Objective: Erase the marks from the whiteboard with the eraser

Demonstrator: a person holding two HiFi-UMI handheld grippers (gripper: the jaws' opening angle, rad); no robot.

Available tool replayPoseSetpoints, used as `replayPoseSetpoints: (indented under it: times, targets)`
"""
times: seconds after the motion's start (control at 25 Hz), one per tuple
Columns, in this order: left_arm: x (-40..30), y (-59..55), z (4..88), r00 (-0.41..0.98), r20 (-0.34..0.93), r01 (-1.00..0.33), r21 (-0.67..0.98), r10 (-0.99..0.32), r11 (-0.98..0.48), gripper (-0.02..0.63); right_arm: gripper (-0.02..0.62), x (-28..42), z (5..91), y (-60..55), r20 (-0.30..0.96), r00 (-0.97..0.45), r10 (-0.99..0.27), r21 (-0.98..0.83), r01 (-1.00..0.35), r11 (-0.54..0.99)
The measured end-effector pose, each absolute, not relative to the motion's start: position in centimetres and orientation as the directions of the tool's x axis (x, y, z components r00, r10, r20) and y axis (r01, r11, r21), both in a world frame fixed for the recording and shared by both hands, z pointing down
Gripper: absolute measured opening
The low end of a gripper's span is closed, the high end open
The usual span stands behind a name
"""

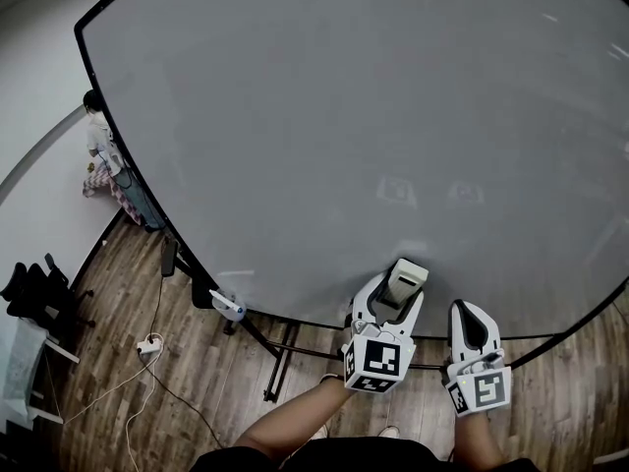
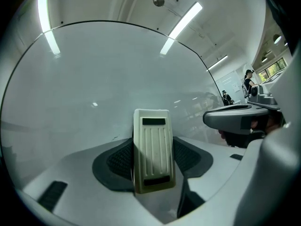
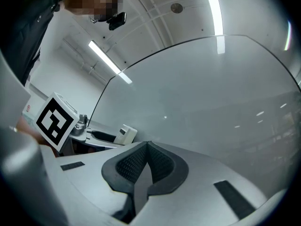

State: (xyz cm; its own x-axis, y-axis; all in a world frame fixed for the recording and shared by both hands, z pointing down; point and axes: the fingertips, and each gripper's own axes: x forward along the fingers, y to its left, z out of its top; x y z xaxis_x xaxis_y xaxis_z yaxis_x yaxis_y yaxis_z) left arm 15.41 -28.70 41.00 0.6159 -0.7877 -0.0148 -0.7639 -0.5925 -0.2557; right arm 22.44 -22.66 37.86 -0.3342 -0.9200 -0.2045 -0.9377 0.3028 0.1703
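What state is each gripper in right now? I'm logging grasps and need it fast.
Left gripper: shut on the eraser.
Right gripper: shut, nothing between its jaws.

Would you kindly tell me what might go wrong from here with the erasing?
The left gripper holds the eraser with much of it past the pads, so pressing on the whiteboard may tilt it. The shut right gripper sits close beside, so a rightward sweep could bump it. The stand legs and a cable lie near the feet: a possible trip.
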Motion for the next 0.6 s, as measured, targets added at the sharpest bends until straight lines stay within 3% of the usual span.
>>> replayPoseSetpoints:
  times: [0.28, 0.6]
  targets:
    - [14.2, -27.6, 40.1, 0.605, -0.061, -0.778, -0.256, -0.794, -0.574, 0.27, 0.018, 22.1, 37.8, -21.9, -0.202, -0.332, -0.921, 0.171, -0.938, 0.301]
    - [9.0, -29.1, 38.9, 0.451, -0.079, -0.883, -0.188, -0.889, -0.431, 0.27, 0.018, 21.5, 37.8, -21.5, -0.21, -0.35, -0.913, 0.168, -0.933, 0.319]
